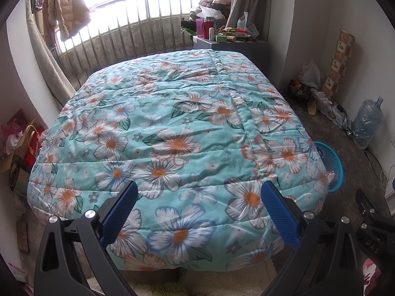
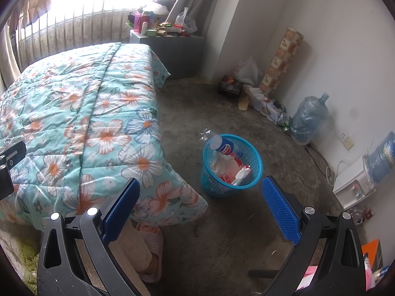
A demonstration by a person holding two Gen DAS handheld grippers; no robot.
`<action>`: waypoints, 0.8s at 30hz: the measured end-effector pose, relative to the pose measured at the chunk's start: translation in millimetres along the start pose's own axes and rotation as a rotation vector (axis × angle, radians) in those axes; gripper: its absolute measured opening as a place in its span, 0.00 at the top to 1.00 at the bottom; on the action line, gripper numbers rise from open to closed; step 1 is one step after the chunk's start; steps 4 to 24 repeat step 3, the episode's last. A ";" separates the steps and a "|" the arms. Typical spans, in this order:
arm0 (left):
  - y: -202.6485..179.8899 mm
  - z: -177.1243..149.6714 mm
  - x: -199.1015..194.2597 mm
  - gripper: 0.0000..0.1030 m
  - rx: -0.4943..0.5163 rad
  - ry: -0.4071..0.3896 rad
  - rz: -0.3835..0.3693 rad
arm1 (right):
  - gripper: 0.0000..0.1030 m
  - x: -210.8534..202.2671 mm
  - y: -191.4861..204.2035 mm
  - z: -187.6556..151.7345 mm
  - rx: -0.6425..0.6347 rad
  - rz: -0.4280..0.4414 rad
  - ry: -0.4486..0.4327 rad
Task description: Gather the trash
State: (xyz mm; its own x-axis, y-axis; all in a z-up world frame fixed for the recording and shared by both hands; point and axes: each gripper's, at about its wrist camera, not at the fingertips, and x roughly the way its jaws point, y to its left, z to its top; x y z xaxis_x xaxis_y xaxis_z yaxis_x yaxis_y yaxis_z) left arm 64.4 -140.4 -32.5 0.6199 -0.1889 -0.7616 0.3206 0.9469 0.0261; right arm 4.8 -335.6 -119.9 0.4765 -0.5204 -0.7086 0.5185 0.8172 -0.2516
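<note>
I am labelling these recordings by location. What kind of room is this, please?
Most likely a lived-in bedroom. A bed with a floral quilt fills the room, a cluttered bedside cabinet stands by the barred window, and a blue wastebasket holding trash sits on the bare floor beside the bed.

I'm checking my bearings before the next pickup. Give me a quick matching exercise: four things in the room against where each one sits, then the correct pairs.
Things:
1. Blue basket
2. Plastic bottle
3. Pink slipper
4. Large water jug

Places:
A. On the floor at the foot of the bed, by its corner
B. Against the right wall
C. On the floor beside the bed, holding trash
D. Sticking out over the basket rim

Pairs: 1-C, 2-D, 3-A, 4-B
</note>
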 end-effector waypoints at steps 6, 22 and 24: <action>-0.1 0.1 0.0 0.05 0.004 0.000 0.000 | 0.08 0.1 0.0 -0.1 0.000 0.000 0.000; -0.1 0.1 0.0 0.05 0.004 0.000 0.000 | 0.08 0.1 0.0 -0.1 0.000 0.000 0.000; -0.1 0.1 0.0 0.05 0.004 0.000 0.000 | 0.08 0.1 0.0 -0.1 0.000 0.000 0.000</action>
